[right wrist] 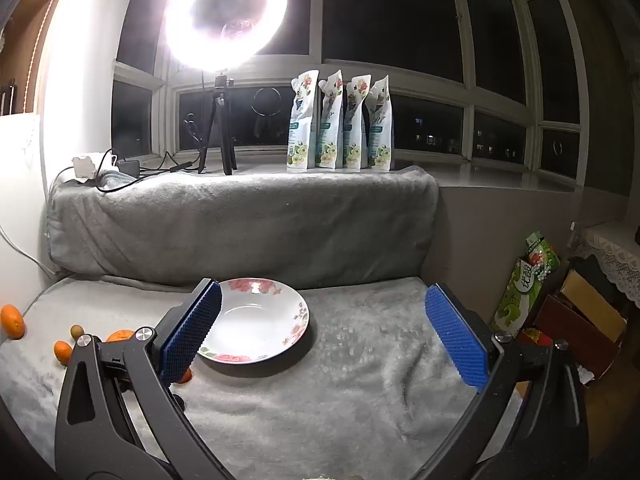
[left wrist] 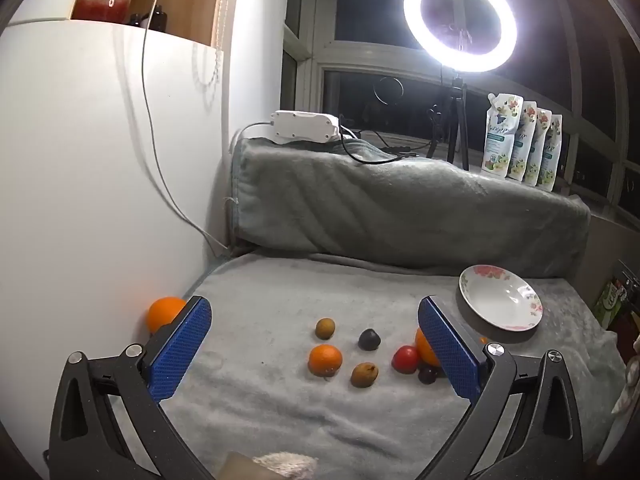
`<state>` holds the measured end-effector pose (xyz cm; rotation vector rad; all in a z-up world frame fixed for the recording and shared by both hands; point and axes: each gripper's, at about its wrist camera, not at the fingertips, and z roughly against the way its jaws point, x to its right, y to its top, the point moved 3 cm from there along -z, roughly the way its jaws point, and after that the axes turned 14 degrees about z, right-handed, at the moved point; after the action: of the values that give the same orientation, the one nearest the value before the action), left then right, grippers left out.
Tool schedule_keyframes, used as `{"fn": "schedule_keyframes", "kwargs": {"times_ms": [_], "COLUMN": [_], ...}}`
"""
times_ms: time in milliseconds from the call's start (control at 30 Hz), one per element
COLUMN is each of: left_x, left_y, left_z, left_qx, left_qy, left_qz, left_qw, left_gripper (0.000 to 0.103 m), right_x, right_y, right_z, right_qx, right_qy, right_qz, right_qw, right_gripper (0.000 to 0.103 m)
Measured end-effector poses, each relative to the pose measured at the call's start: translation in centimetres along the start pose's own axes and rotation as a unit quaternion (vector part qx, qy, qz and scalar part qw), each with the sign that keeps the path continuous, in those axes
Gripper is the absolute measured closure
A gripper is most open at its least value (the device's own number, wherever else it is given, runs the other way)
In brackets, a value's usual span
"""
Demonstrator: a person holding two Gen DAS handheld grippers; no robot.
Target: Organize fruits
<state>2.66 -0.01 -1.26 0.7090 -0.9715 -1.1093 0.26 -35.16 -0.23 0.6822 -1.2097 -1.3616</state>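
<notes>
1. At the far left of the left wrist view, a large orange (left wrist: 164, 312) is seen on the grey blanket (left wrist: 280, 412), against the white cabinet side (left wrist: 100, 160) and partly hidden by the gripper's left finger.
2. The left gripper (left wrist: 314, 344) is held wide open above the blanket, with nothing between its blue pads (left wrist: 180, 352).
3. Between the pads, scattered fruit is found: a brownish round fruit (left wrist: 324, 328), a smaller orange (left wrist: 325, 360), a dark plum (left wrist: 369, 339) and a second brownish fruit (left wrist: 364, 375).
4. Further right, a red fruit (left wrist: 405, 359), another dark plum (left wrist: 427, 375) and an orange (left wrist: 425, 346) partly covered by the right pad are grouped closely together.
5. The floral plate (left wrist: 472, 304) is seen lying apart to the right, with no fruit in it.
6. In the right wrist view, the right gripper (right wrist: 324, 340) is likewise spread wide and holds nothing; the plate's (right wrist: 296, 320) left side is overlapped by its left pad (right wrist: 192, 336).
</notes>
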Motion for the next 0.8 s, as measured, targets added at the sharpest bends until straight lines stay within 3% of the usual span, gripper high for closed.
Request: {"fn": "schedule_keyframes", "kwargs": {"times_ms": [800], "left_x": [-0.01], "left_y": [0.16], "left_z": [0.08], "left_qx": [0.012], "left_qy": [0.006], "left_qz": [-0.004], "left_qw": [0.9999], "left_gripper": [0.0], "right_x": [-0.08], "right_y": [0.05], "right_z": [0.17], "right_qx": [0.002], "right_qy": [-0.001], "right_qz": [0.006], "right_qw": [1.0], "right_gripper": [0.0]}}
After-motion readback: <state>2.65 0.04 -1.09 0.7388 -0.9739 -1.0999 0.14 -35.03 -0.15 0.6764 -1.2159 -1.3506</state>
